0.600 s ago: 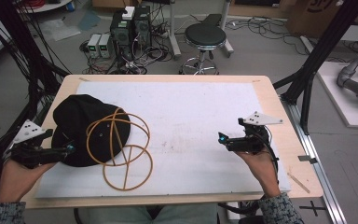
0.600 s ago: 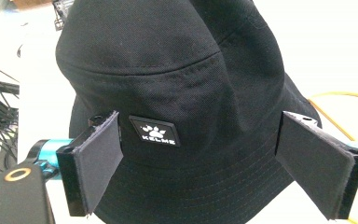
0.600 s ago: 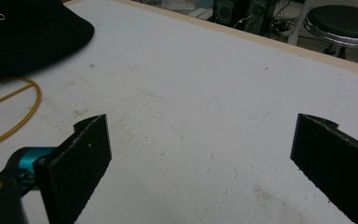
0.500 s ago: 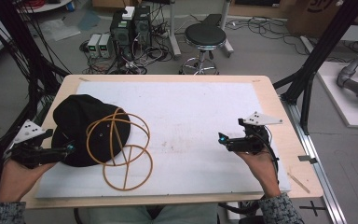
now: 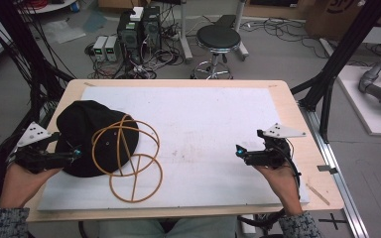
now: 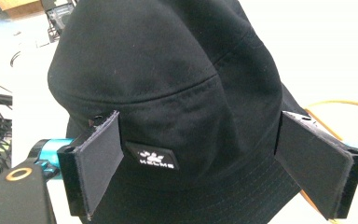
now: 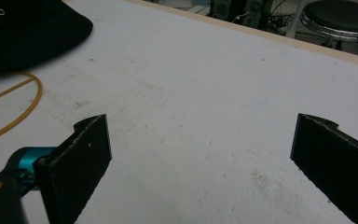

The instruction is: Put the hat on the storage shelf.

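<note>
A black bucket hat [image 5: 87,134] lies at the left of the white board, with a small logo patch [image 6: 151,157] on its side. A tan wire frame of linked rings [image 5: 129,158] rests partly on the hat and partly on the board. My left gripper [image 5: 74,152] is at the hat's near left edge, its jaws wide open on either side of the brim [image 6: 200,186] without pressing it. My right gripper [image 5: 239,151] hovers over bare board at the right, open, with nothing between its jaws [image 7: 200,154].
The white board [image 5: 203,114] lies on a wooden table [image 5: 297,114]. Beyond the far edge stand a black stool [image 5: 218,37], electronics boxes [image 5: 139,27] and floor cables. Black frame posts [image 5: 337,64] rise at the right.
</note>
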Demonstrator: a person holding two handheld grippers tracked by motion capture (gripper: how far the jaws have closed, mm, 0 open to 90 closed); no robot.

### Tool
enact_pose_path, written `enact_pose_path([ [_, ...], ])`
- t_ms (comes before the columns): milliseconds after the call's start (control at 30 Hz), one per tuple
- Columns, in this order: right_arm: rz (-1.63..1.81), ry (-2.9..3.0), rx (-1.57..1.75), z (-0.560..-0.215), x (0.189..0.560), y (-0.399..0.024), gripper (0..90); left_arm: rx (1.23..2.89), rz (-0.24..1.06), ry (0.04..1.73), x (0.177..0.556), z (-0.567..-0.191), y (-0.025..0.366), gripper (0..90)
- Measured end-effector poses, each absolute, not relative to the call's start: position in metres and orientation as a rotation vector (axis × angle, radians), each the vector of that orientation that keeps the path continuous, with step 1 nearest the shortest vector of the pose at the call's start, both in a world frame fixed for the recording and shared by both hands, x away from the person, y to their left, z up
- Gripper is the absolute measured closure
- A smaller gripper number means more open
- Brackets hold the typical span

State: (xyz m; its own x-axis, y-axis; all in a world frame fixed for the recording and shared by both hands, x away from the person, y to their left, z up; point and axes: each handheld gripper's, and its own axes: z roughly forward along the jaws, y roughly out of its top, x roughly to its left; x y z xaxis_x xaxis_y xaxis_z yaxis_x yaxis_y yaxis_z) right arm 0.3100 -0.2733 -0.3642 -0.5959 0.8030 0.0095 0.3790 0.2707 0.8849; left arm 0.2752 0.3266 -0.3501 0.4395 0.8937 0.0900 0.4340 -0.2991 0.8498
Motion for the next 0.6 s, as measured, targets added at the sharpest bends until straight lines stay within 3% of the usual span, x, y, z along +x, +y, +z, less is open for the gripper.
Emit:
enact_pose_path([
  [600, 1.275, 2.09, 1.072, -0.361, 0.299, -0.278, 4.6, 1.811, 0.767, 1.105, 0.289, -0.326, 0.339, 16.9],
])
